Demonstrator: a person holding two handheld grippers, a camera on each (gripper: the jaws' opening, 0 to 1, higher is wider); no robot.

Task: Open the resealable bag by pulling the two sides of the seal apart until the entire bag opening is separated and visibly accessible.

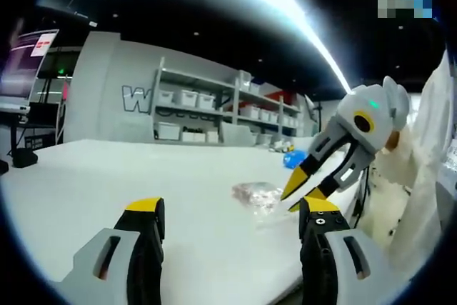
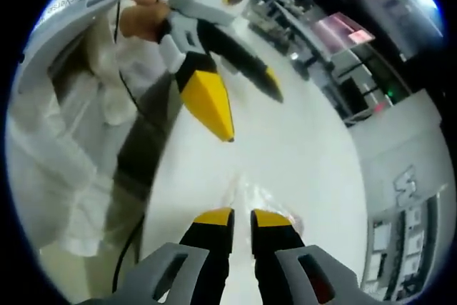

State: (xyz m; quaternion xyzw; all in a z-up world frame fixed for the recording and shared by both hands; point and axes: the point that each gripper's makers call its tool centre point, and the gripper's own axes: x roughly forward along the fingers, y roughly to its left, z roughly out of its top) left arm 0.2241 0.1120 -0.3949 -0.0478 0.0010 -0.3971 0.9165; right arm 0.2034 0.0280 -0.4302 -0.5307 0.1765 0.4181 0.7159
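A clear resealable bag [image 1: 257,194] with something pale inside lies flat on the white table [image 1: 143,169]. My left gripper [image 1: 230,208] hovers open with its jaws wide apart and nothing between them, the bag lying ahead between them. My right gripper [image 1: 291,203] comes in from the right, its yellow tips close beside the bag's right edge. In the right gripper view the bag [image 2: 250,191] lies just beyond my right gripper [image 2: 243,218], whose jaws stand a narrow gap apart with bare table showing between them. The left gripper [image 2: 253,116] hangs open above the bag.
A blue object [image 1: 293,158] lies farther back on the table. Grey shelving [image 1: 200,108] with white bins stands behind the table. A person in white clothing [image 2: 78,126] stands at the table's near edge. A black cable [image 2: 132,244] hangs there.
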